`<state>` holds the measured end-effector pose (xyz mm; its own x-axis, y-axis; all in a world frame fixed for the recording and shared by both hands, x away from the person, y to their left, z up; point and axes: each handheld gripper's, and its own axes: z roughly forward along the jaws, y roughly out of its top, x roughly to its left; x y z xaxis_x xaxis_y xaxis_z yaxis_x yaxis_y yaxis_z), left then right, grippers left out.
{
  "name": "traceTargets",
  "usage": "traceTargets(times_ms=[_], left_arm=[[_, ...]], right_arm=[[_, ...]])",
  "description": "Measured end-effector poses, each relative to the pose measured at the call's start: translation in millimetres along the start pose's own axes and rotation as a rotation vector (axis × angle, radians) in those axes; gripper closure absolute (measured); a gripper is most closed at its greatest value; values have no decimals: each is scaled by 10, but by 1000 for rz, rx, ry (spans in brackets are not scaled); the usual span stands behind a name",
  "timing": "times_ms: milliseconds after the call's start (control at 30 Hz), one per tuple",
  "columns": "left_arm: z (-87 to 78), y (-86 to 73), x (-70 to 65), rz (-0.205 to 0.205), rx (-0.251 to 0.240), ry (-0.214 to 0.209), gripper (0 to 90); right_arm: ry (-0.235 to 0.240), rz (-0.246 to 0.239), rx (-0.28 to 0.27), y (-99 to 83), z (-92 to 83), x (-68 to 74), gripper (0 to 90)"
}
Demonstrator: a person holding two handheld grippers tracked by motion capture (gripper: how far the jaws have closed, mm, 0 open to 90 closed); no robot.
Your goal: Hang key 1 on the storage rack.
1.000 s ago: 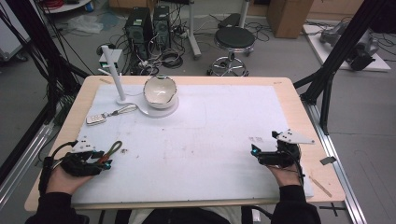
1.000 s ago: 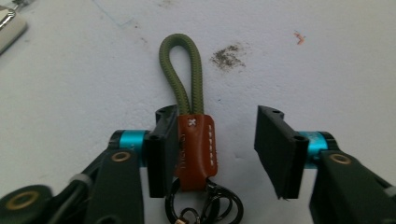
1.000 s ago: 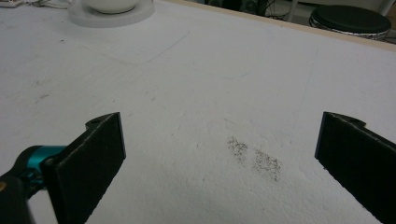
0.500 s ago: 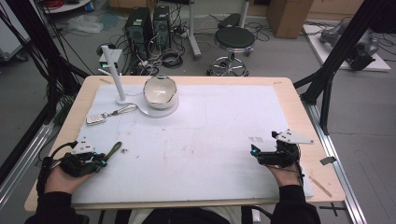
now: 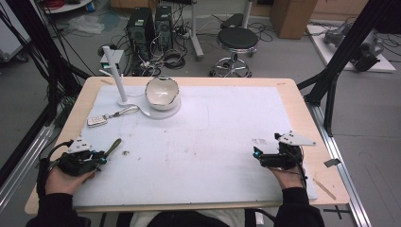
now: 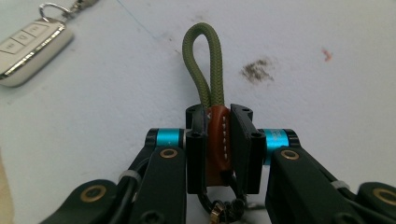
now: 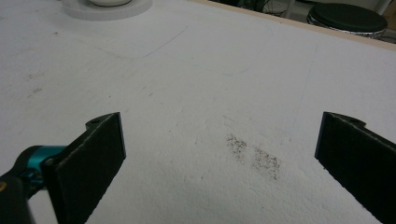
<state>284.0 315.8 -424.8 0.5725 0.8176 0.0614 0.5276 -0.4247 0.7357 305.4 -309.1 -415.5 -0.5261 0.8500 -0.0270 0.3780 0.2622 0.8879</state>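
An olive-green cord loop with a brown stitched leather tab (image 6: 218,135) lies on the white mat at the near left. My left gripper (image 6: 218,116) is shut on the leather tab, and the cord loop (image 6: 201,56) sticks out past the jaws. In the high view the left gripper (image 5: 103,156) lies low on the mat with the strap (image 5: 114,144) pointing away and to the right. My right gripper (image 5: 257,156) rests at the near right. In the right gripper view, the right gripper (image 7: 219,144) stands open with only bare mat between its jaws.
A white car key fob (image 5: 97,121) on a ring and clip lies beyond the left gripper, also seen as the key fob (image 6: 28,46). A white bowl (image 5: 162,92) sits on a round base beside a white post (image 5: 116,75). Smudges mark the mat (image 5: 217,137).
The left jaws have drawn together onto the strap's leather tab. Both hands have stayed where they were, and the right jaws are unchanged.
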Motion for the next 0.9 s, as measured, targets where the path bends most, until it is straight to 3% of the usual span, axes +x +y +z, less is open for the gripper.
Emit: traceTargets(times_ms=[33, 233, 367, 467, 700, 800, 900], left_arm=[[-1, 16, 17, -18, -14, 2, 766], [-25, 95, 59, -39, -39, 22, 766], [-92, 186, 126, -76, -107, 51, 766], [-137, 235, 181, -94, -160, 53, 765], [-157, 368, 356, -120, -176, 130, 766], [-152, 472, 371, -63, -150, 186, 766], [-133, 587, 358, -25, -143, 195, 766]], right_arm=[[-2, 6, 1, 3, -7, 5, 6], [-5, 12, -13, 6, -24, 10, 7], [11, 28, -5, 4, -4, 16, 6], [7, 11, 1, 13, -6, 52, 6], [5, 9, 3, 26, 16, 77, 6], [7, 9, 4, 24, 23, 70, 6], [12, 12, 9, 26, 50, 83, 6]])
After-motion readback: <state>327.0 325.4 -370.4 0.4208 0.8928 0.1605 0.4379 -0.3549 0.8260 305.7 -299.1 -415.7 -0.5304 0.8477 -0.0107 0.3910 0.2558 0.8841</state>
